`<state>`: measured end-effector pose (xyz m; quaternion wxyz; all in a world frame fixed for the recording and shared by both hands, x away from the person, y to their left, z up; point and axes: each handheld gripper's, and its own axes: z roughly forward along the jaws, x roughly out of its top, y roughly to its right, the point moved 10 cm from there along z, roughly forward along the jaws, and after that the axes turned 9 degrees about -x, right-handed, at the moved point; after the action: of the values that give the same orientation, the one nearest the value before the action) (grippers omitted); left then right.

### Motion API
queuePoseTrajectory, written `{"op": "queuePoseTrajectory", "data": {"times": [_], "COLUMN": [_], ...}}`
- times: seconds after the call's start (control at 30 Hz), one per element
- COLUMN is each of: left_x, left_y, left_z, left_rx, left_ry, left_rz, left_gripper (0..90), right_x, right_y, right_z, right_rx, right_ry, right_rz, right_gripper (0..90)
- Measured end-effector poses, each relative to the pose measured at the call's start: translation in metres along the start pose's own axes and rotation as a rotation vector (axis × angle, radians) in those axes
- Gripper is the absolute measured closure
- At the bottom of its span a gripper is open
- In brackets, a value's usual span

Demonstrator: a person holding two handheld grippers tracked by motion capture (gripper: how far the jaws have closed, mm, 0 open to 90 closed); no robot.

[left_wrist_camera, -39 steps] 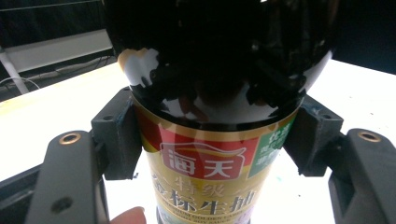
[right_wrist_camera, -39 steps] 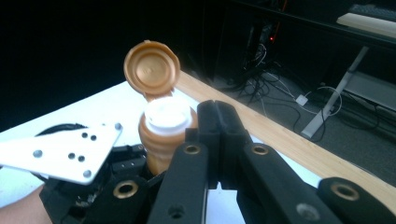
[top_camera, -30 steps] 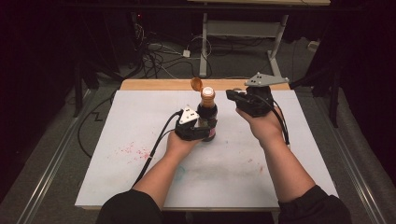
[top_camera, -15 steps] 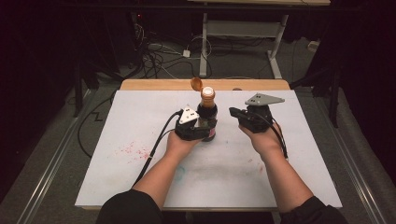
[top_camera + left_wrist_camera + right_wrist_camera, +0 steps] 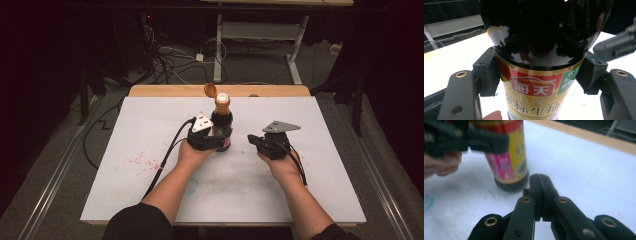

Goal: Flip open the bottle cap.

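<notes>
A dark soy sauce bottle [image 5: 222, 120] stands upright on the white table [image 5: 150, 130], its orange flip cap [image 5: 210, 90] open and hinged back to the left. My left gripper [image 5: 215, 139] is shut on the bottle's body, and in the left gripper view both pads press the red and gold label [image 5: 534, 92]. My right gripper [image 5: 254, 140] sits low over the table just right of the bottle, jaws together with nothing between them. In the right gripper view its shut tips [image 5: 539, 177] lie a little in front of the bottle's base [image 5: 511, 184].
Faint red marks [image 5: 142, 161] stain the table surface at the left. A wooden strip [image 5: 165, 90] runs along the far edge. Cables [image 5: 165, 55] and desk legs [image 5: 218, 50] lie on the floor beyond. A cable trails from my left gripper toward the table's near left.
My right gripper has come down and back from beside the bottle's neck to a spot low over the table, right of the bottle. The left gripper and bottle have stayed put.
</notes>
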<state>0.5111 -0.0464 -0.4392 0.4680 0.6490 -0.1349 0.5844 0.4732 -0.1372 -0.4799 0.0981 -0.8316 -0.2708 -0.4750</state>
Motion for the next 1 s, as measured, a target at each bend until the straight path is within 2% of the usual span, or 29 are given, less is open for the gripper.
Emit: {"op": "queuePoseTrajectory", "data": {"times": [0.2,0.27,0.4,0.53,0.83,0.9,1.0], "left_x": [0.0,0.0,0.0,0.0,0.001,0.002,0.002], "left_y": [0.0,0.0,0.0,0.0,0.0,-0.001,-0.001], "left_z": [0.0,0.0,0.0,0.0,-0.002,-0.003,-0.004], "left_rx": [0.002,0.004,0.007,0.013,0.03,0.036,0.04], "left_ry": [-0.004,-0.007,-0.012,-0.02,-0.036,-0.041,-0.046], "left_rz": [0.0,0.0,-0.001,-0.001,-0.006,-0.009,-0.013], "left_gripper": [28.9,28.8,28.8,28.6,28.0,27.8,27.5], "right_x": [-0.027,-0.034,-0.049,-0.059,-0.08,-0.086,-0.093], "right_y": [0.001,0.002,0.003,0.004,0.005,0.006,0.008], "right_z": [-0.001,-0.002,-0.007,-0.014,-0.028,-0.031,-0.037], "right_rx": [-0.002,-0.002,0.004,0.01,-0.011,-0.023,-0.048], "right_ry": [-0.019,-0.022,-0.033,-0.027,-0.035,-0.057,-0.058], "right_rz": [0.014,0.024,0.033,0.036,0.028,0.04,0.035], "right_gripper": [90.0,84.7,82.5,64.7,0.2,0.2,0.2]}}
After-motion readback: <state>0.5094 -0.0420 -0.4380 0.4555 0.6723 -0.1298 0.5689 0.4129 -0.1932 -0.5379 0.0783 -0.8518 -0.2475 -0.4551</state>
